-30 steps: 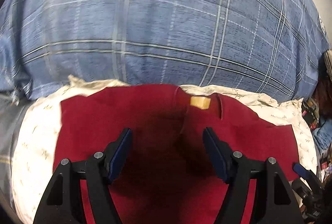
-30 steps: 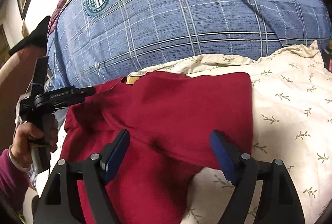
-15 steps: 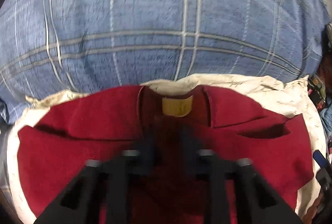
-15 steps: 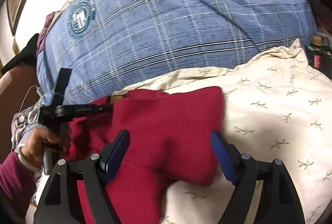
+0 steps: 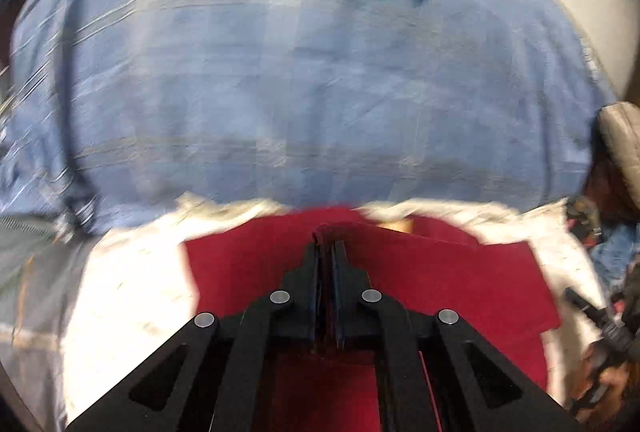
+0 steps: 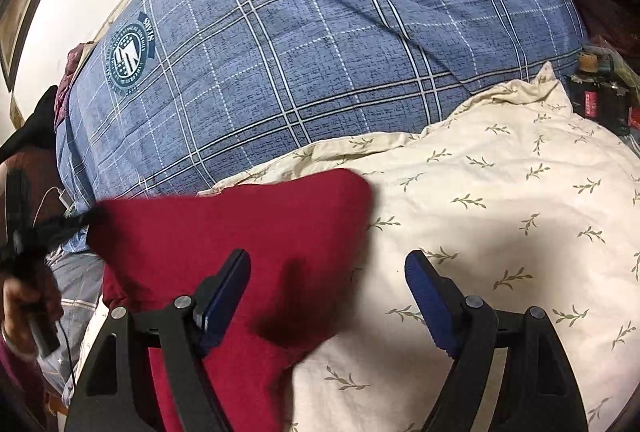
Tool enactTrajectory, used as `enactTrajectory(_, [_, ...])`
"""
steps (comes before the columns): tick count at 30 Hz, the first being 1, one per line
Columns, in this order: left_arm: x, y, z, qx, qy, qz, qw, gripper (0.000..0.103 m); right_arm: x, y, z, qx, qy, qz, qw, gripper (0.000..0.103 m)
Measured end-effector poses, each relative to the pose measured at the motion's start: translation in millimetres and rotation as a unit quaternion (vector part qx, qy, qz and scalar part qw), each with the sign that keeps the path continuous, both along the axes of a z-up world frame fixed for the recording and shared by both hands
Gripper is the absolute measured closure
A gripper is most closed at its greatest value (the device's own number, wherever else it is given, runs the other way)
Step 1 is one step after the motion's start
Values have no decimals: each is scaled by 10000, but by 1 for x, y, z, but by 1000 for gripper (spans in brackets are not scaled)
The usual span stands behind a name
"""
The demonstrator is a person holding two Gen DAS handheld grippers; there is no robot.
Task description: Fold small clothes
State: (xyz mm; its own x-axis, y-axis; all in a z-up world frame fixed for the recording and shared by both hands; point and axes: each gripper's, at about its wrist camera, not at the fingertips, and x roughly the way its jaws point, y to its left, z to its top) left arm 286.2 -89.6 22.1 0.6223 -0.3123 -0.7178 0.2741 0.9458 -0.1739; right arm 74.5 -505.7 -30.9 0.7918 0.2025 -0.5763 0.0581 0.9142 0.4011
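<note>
Two claws | left claw (image 5: 327, 246) pinching red garment (image 5: 460, 280) — left view only | right claw (image 6: 328, 296) spread — above garment edge.

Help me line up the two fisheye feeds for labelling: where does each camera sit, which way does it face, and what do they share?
Left wrist: sits on the left gripper, looking along shut fingers pinching the red garment; the right hand shows at the right edge.
Right wrist: sits on the right gripper, open above the leaf-print cream pillow; the left hand shows at left.
Shared: the garment, the pillow, the blue plaid bedding.
</note>
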Motion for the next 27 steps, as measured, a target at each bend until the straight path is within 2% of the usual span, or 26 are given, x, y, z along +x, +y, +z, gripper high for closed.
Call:
enactTrajectory(3, [2,16,-29,-55,473,181,9987,98,4,1,-7,-34,147,-23,9999,22])
enactTrajectory(5, [8,22,-39,-238,628,249,9974,98,6,1,-10,24,231,1,9997,22])
enactTrajectory(8, [12,23,-43,-323,652,269,9970,98,15,2,-16,227,362,62,9991,21])
enactTrajectory(12, [8,22,-43,-183,590,178,9979,98,32,6,-27,643,748,282,9947,18])
enactTrajectory(13, [7,24,-43,-193,588,174,9979,98,34,11,-26,595,770,412,9944,21])
enactTrajectory(14, [0,33,-40,-195,594,187,9979,98,37,21,-21,259,766,572,9951,32])
enactTrajectory(15, [-3,38,-40,-173,599,215,9978,98,39,27,-17,-158,774,567,9953,57])
enactTrajectory(16, [-3,40,-42,-129,609,269,9977,98,40,33,-14,-627,821,457,9936,69])
enactTrajectory(17, [-5,41,-42,-89,620,319,9975,97,43,35,-13,-997,894,268,9906,73])
enactTrajectory(20, [-9,46,-47,-125,753,339,9965,95,48,27,-20,-1057,1132,28,9879,71])
enactTrajectory(21, [-11,47,-47,-125,792,335,9962,94,48,24,-21,-1044,1166,-69,9876,68])
enactTrajectory(23, [-17,48,-43,-87,783,311,9964,89,40,19,-14,-817,1070,-150,9908,64])
enactTrajectory(25, [-26,48,-36,-7,621,283,9977,72,27,22,-1,-553,791,-47,9953,64])
enactTrajectory(26, [-31,46,-31,133,492,317,9982,67,22,27,6,-550,672,32,9962,63])
enactTrajectory(27, [-35,44,-28,277,380,371,9982,55,20,33,11,-611,592,114,9963,59])
